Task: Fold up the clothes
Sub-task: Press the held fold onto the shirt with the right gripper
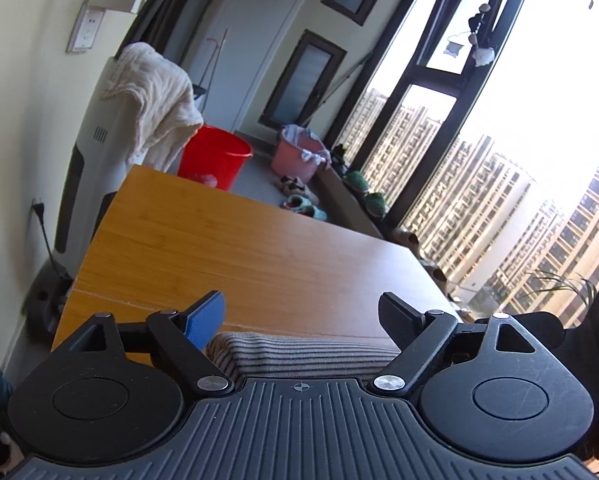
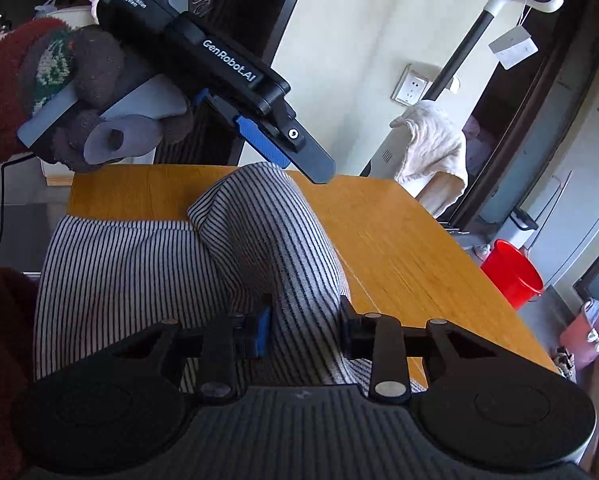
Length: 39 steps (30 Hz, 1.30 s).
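Note:
A grey garment with thin dark stripes [image 2: 119, 264] lies on the wooden table [image 2: 399, 248], with one part pulled up into a ridge. My right gripper [image 2: 305, 330] is at the near end of that ridge, and the bunched cloth fills the gap between its pads. In the right wrist view a gloved hand [image 2: 91, 68] holds my left gripper [image 2: 303, 170] just above the ridge's far peak. Its jaws stand wide apart and hold nothing. In the left wrist view the left gripper [image 1: 301, 312] is open over a folded edge of the striped garment [image 1: 299, 350].
A white vacuum draped with a cream towel [image 1: 155, 96] stands past the table's far left corner. A red bucket [image 1: 213, 156] and a pink basket [image 1: 299, 156] sit on the floor beyond. Large windows [image 1: 499, 160] run along the right, with slippers and potted plants below.

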Tool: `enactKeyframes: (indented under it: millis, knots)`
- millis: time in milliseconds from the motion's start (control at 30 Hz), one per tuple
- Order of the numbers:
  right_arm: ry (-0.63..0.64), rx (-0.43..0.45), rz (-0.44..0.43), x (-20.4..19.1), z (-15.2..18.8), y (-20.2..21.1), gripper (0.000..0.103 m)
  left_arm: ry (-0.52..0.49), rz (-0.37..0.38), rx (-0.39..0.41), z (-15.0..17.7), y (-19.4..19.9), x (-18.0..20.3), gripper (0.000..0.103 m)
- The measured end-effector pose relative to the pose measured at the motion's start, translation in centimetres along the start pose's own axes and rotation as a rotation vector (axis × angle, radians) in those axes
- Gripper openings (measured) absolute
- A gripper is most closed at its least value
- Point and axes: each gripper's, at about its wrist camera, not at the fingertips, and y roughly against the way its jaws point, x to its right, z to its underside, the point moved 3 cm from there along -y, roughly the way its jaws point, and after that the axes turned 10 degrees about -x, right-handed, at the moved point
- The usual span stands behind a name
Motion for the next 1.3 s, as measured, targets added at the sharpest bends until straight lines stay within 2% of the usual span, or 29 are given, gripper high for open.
enactKeyframes:
  millis: [67,133,167,233,300,367,533,667,767,800,833,900,967,1033,1067,1133,1200,1300]
  knots:
    - [-0.036,-0.002,0.012,-0.4,0.5,0.3,0.034,-0.012,-0.019,-0.041,1.1,-0.9,0.3,0.088]
    - [-0.117,-0.008,-0.011,0.4,0.7,1.5,0.037,-0.041,-0.067,-0.068,2.3,-1.5,0.6,0.081]
    - [-0.162,-0.005,-0.026,1.0,0.9,2.5,0.039,-0.066,-0.094,-0.071,2.8,-1.5,0.8,0.074]
    - [-0.283,0.007,-0.029,3.0,1.5,4.7,0.049,-0.083,-0.100,-0.075,3.6,-1.0,1.1,0.070]
    - [-0.457,0.013,0.000,5.6,2.6,6.8,0.057,-0.093,-0.106,-0.082,4.1,-0.4,1.2,0.066]
    - [-0.670,0.009,0.027,8.6,4.3,8.5,0.061,-0.102,-0.114,-0.092,4.7,0.1,1.3,0.066]
    - [-1.049,-0.108,-0.026,12.0,9.4,7.0,0.062,-0.131,-0.133,-0.119,5.8,1.1,2.3,0.065]
    - [-1.077,-0.149,-0.084,10.9,11.6,6.1,0.061,-0.143,-0.123,-0.140,6.4,2.2,2.8,0.067]
    - [-1.066,-0.130,-0.094,10.2,12.1,6.3,0.061,-0.067,-0.096,-0.129,5.9,3.3,1.6,0.074]
    - [-1.060,-0.125,-0.098,10.1,12.1,6.3,0.060,-0.038,-0.104,-0.120,5.5,3.4,1.1,0.078]
    - [-1.053,-0.122,-0.102,9.9,12.1,6.3,0.059,-0.008,-0.115,-0.113,5.0,3.3,0.6,0.079]
    - [-1.043,-0.113,-0.126,9.8,11.9,6.3,0.049,0.045,-0.098,-0.132,4.3,2.3,-0.3,0.079]
    - [-1.037,-0.095,-0.159,10.0,11.5,5.9,0.042,0.094,-0.039,-0.179,3.7,0.9,-0.8,0.080]
    - [-1.033,-0.076,-0.162,10.6,11.1,5.1,0.038,0.138,0.034,-0.243,3.6,-0.9,-0.8,0.078]
    - [-1.033,-0.070,-0.161,11.1,11.1,4.7,0.036,0.138,0.044,-0.255,3.6,-1.6,-0.7,0.077]
    - [-1.046,-0.063,-0.163,12.2,11.2,3.4,0.031,0.118,0.032,-0.253,3.3,-2.5,-0.6,0.074]
    - [-1.058,-0.047,-0.156,13.9,10.7,2.3,0.028,0.100,0.018,-0.235,2.5,-3.4,-0.7,0.062]
    - [-1.046,0.003,-0.117,16.3,9.2,1.6,0.027,0.116,0.017,-0.214,1.0,-4.6,-1.4,0.053]
